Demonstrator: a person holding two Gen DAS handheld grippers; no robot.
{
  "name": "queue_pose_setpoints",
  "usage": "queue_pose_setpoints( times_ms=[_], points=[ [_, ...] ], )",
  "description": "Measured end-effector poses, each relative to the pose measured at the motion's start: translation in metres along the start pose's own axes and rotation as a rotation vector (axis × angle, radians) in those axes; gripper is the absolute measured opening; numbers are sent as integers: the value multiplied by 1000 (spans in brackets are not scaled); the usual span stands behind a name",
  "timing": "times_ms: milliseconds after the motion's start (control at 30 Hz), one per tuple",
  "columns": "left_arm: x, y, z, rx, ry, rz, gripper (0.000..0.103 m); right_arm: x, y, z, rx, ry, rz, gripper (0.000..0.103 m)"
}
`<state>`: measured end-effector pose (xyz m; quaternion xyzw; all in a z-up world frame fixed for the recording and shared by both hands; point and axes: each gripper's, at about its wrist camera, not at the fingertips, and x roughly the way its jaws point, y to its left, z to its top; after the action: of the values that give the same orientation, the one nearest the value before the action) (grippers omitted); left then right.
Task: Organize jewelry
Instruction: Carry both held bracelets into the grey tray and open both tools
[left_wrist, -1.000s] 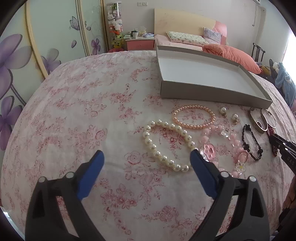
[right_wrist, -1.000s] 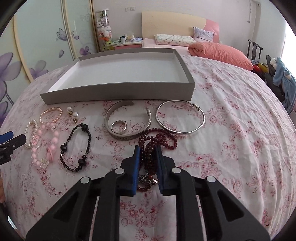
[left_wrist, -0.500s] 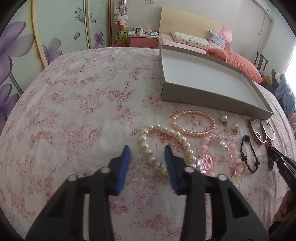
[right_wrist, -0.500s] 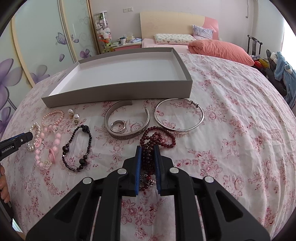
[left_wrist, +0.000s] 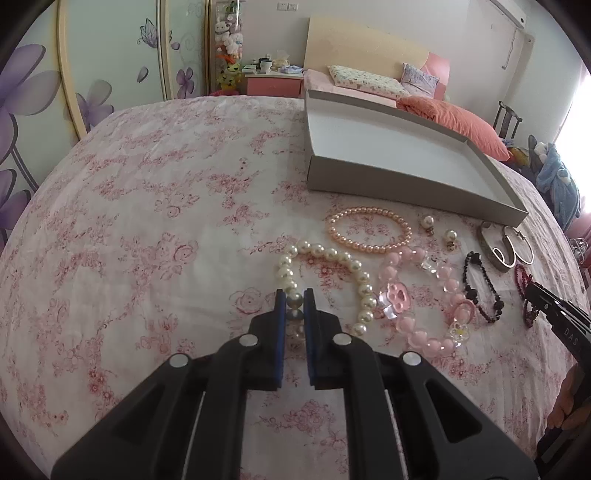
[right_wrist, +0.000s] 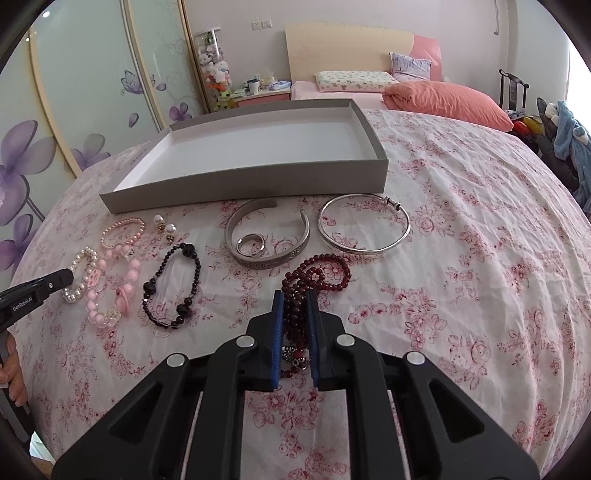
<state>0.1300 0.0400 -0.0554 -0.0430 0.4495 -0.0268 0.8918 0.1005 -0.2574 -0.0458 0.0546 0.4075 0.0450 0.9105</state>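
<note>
Left wrist view: left gripper (left_wrist: 294, 295) pinches the white pearl bracelet (left_wrist: 347, 266) at centre frame; bare bedspread (left_wrist: 147, 221) fills the left. Right gripper (right_wrist: 295, 301) clamps the dark red bead strand (right_wrist: 317, 273), below the grey tray (right_wrist: 240, 184) near edge.

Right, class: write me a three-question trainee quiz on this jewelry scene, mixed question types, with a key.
1. True or false: the grey tray already holds a bracelet.
2. Multiple choice: the left gripper has its jaws shut on which piece?
A. white pearl bracelet
B. black bead bracelet
C. silver bangle
3. Fill in: the small silver ring lies inside the open curve of the silver ____.

Key
1. False; it holds nothing.
2. A; meanwhile the right gripper is clamped on the dark red bead bracelet.
3. cuff
</note>
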Motion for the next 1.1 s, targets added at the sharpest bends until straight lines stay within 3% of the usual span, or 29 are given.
queue_pose_setpoints(
  times_ms=[400,1100],
  points=[
    [-19,-10,1,23,-67,-41,10,-20,8,6,-17,-82,35,11],
    [-80,-39,21,103,-295,-136,10,-73,23,34,-65,-259,90,11]
  ],
)
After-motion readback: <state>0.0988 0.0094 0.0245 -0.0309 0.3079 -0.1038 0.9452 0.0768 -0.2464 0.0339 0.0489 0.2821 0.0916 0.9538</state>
